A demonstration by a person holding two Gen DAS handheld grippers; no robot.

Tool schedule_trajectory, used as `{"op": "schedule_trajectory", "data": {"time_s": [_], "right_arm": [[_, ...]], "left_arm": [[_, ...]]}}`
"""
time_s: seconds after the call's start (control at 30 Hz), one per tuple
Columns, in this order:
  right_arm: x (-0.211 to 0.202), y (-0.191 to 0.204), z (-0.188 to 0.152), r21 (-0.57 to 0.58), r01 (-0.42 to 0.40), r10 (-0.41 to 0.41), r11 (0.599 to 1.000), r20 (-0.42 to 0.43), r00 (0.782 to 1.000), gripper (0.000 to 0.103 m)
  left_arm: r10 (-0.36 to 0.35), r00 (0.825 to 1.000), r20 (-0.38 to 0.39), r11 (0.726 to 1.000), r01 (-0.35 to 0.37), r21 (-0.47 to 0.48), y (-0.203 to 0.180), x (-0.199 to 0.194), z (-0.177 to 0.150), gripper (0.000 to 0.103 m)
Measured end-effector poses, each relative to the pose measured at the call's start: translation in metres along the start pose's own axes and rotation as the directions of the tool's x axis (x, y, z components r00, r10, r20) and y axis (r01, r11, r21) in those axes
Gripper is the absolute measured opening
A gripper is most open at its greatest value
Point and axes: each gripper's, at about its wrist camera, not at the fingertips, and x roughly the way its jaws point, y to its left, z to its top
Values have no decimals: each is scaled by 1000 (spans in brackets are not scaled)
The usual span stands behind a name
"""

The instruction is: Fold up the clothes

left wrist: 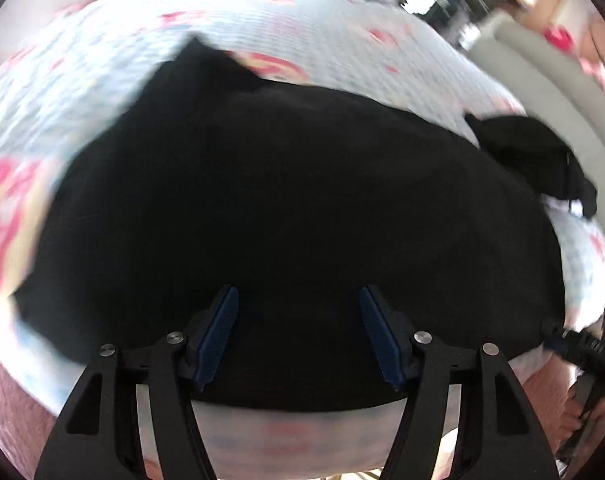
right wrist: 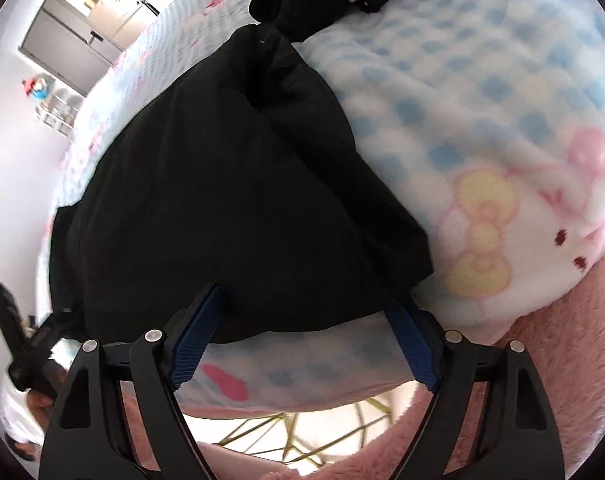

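A black garment (left wrist: 286, 200) lies spread on a bed with a blue-checked blanket (left wrist: 286, 28). My left gripper (left wrist: 298, 300) hangs over its near edge, jaws open, nothing between the blue pads (left wrist: 218, 336). In the right wrist view the same black garment (right wrist: 222, 208) lies folded over with creases. My right gripper (right wrist: 308, 300) stands open above its near hem, with no cloth pinched. The other gripper (right wrist: 34, 340) and a hand show at the lower left there. A second dark piece of clothing (left wrist: 542, 156) lies bunched at the right.
The blanket (right wrist: 482, 120) carries pink and yellow cartoon prints. A pink fluffy cover (right wrist: 562, 340) hangs at the bed's near edge. A gold wire frame (right wrist: 302, 440) shows below. Grey cabinets (right wrist: 70, 44) stand against the far wall.
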Motion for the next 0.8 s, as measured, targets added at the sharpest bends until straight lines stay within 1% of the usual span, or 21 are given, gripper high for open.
{"op": "schedule_trajectory", "data": {"time_s": [0.07, 0.17, 0.2, 0.27, 0.33, 0.37, 0.43, 0.47, 0.5, 0.53, 0.57, 0.6, 0.63, 0.7, 0.8], "right_arm": [[-2, 13, -1, -48, 58, -59, 997, -3, 998, 84], [-3, 30, -2, -86, 73, -75, 994, -27, 997, 84], [-4, 34, -3, -95, 89, -91, 991, -22, 996, 84], [-6, 43, -7, -122, 119, -121, 985, -13, 993, 84], [-7, 46, -10, -113, 105, -107, 988, -16, 994, 84], [-8, 47, -12, -108, 97, -100, 989, -17, 995, 84], [-8, 48, -14, -93, 81, -83, 992, -20, 996, 85], [-7, 48, -15, -86, 63, -65, 994, -20, 998, 86], [-7, 47, -16, -78, 45, -46, 996, -20, 999, 92], [-4, 46, -16, -67, -4, 3, 998, -21, 1000, 98], [2, 43, -16, -49, -58, 57, 997, -19, 998, 98], [7, 39, -15, -17, -71, 71, 997, -23, 997, 98], [3, 41, -15, 0, -84, 84, 996, -6, 996, 98], [-7, 44, -13, 32, -110, 109, 993, 30, 994, 86], [-24, 60, -12, -22, -162, 164, 986, 72, 984, 87]], "left_arm": [[5, 999, 32, 1000, -4, -29, 20, -13, -3, 64], [50, 996, 73, 998, -47, -43, 39, -35, -12, 62], [68, 995, 73, 997, -65, -37, 45, -38, -13, 61], [95, 993, 68, 995, -93, -37, 49, -43, -16, 54], [121, 991, 62, 992, -118, -45, 48, -47, -19, 53], [171, 982, 76, 985, -167, -54, 46, -51, -20, 53], [279, 951, 134, 959, -269, -88, 37, -65, -15, 57], [244, 958, 148, 968, -231, -97, 32, -69, -12, 58], [180, 974, 141, 982, -169, -82, 21, -68, -7, 59], [150, 980, 133, 989, -148, -26, 0, -65, -1, 59], [179, 971, 157, 981, -188, 44, -20, -62, 1, 60], [205, 962, 183, 967, -227, 112, -41, -59, 2, 62], [223, 953, 206, 950, -260, 174, -60, -56, 4, 66], [197, 962, 188, 947, -236, 217, -78, -46, 4, 69], [117, 987, 109, 973, -136, 187, -79, -20, 14, 70]]}}
